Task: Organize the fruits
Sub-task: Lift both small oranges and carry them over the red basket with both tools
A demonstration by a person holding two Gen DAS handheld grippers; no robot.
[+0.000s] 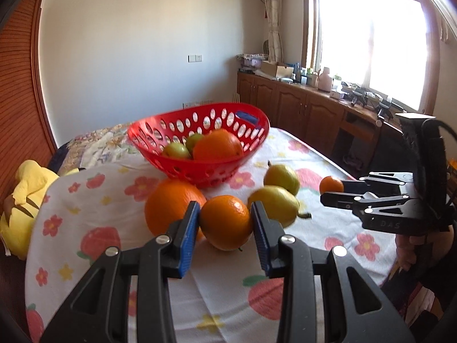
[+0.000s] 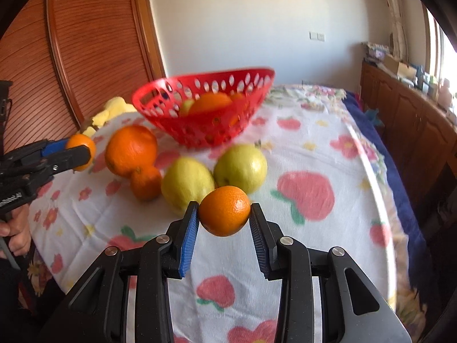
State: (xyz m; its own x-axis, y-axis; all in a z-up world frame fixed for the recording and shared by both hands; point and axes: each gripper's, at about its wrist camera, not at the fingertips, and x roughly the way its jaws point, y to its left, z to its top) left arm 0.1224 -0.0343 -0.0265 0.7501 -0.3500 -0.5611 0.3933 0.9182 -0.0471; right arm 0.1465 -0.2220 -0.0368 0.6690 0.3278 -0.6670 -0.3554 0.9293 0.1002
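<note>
My left gripper [image 1: 224, 223] is shut on a small orange [image 1: 225, 222] and holds it just above the cloth; it shows at the left of the right wrist view [image 2: 81, 152]. My right gripper [image 2: 224, 213] is shut on another small orange [image 2: 224, 211], lifted above the cloth; it shows at the right of the left wrist view [image 1: 331, 185]. A red perforated basket [image 1: 160, 131] stands behind, holding a big orange [image 1: 217, 145] and green fruits [image 1: 175, 151]. On the cloth lie a big orange [image 2: 130, 150], a small orange [image 2: 146, 182] and two yellow-green pears [image 2: 187, 184] [image 2: 241, 168].
The fruits lie on a bed with a white flower-and-strawberry cloth [image 2: 314, 228]. A yellow plush toy [image 1: 25, 194] lies at the bed's left edge. A wooden sideboard [image 1: 300, 105] with clutter runs along the right under the window. A wooden slatted panel [image 2: 94, 43] stands on the left.
</note>
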